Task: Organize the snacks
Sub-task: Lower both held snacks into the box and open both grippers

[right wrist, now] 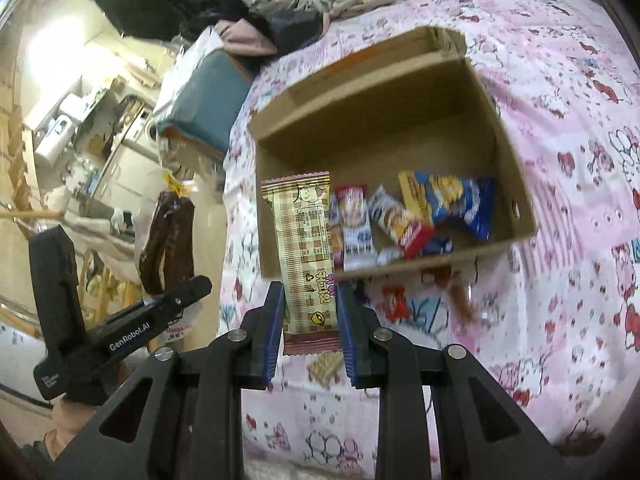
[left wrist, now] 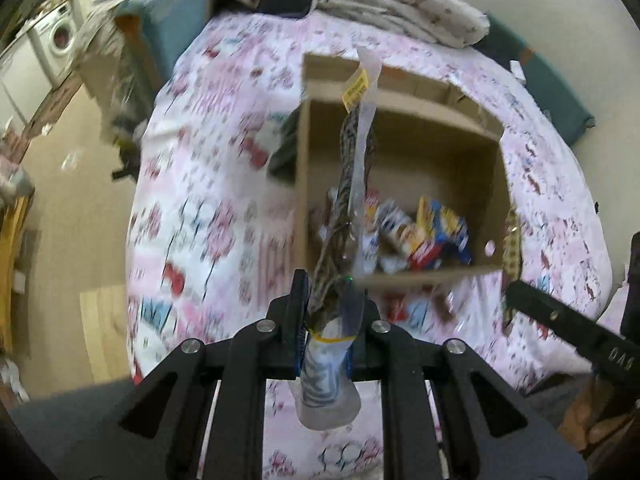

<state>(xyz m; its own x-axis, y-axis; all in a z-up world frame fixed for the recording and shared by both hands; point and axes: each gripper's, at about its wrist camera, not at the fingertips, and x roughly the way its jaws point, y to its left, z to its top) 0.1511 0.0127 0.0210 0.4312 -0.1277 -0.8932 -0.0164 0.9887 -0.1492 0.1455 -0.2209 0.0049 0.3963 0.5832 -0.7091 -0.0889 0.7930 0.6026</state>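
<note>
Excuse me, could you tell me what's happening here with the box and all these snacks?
A person is sorting snacks into a cardboard box on a pink patterned bedspread, with a handheld claw in each hand. The left claw is shut on a clear packet of dark sausage sticks, the right claw on a beige checked wafer bar. Both snacks hang above the bed near the box. Several wrapped snacks already lie inside, and a few more sit on the bedspread just outside its near wall.

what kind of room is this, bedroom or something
Most likely a bedroom in a small home: a bed with a pink cartoon-print sheet, rumpled bedding at its far end, and a washing machine beyond.
</note>
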